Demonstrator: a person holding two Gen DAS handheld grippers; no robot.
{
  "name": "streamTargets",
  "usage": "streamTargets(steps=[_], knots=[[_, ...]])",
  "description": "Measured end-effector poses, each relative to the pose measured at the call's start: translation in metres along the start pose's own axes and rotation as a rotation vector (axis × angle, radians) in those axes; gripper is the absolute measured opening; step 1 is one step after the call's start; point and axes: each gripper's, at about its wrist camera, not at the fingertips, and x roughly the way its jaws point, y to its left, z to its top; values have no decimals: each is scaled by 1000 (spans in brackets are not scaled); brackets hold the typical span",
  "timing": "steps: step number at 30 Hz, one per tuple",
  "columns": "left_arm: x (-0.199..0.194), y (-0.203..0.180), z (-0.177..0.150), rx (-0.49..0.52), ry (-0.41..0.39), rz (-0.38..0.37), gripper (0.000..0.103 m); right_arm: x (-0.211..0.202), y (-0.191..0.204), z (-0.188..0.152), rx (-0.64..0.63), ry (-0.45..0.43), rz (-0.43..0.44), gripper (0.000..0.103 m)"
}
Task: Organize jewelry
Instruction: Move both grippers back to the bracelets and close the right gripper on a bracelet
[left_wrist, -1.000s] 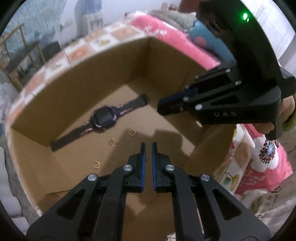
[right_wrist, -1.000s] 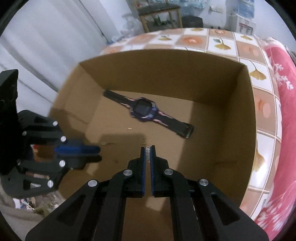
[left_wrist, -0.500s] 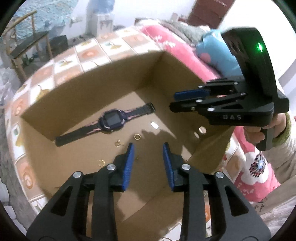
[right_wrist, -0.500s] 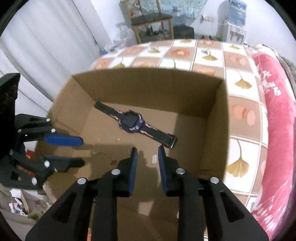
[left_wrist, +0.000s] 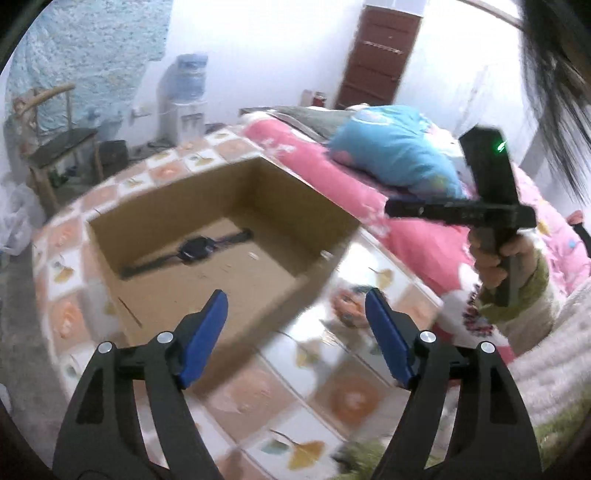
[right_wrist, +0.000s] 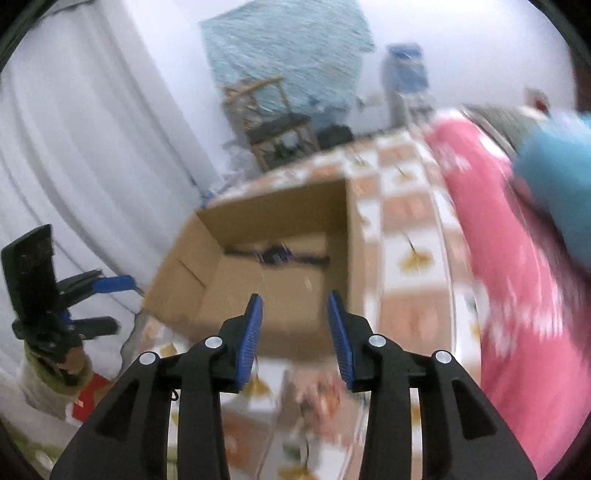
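Tiled with orange leaf squares, the surface (left_wrist: 354, 398) is carrying an open cardboard box (left_wrist: 325, 214) where a dark watch (left_wrist: 195, 249) is lying flat on the floor. Left gripper (left_wrist: 293, 328) and right gripper (right_wrist: 295, 328) are hovering outside the box, jaws opening and empty, seemingly between drops; next likely calls for finding another piece.

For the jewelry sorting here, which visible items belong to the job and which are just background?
Job:
- cardboard box
- watch lying in the box
- left tongs, opening, nothing between them
- right tongs, opening, nothing between them

Background:
- blue pillow
- pink blanket
- water dispenser
- chair
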Motion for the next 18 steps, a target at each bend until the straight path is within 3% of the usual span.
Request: streamTargets(steps=[4,8,13,18], knots=[[22,-21,-29,5,31,-30,74,21,-17,-42,124,94,-10,36],[54,-39,-49,-9,81,-35,74,46,-16,-63,111,156,-55,27],[96,-64,-63,113,102,85,72,72,-19,-73,96,204,-107,21],[129,-78,-71,235,117,193,60,84,-22,-80,78,211,-131,19]])
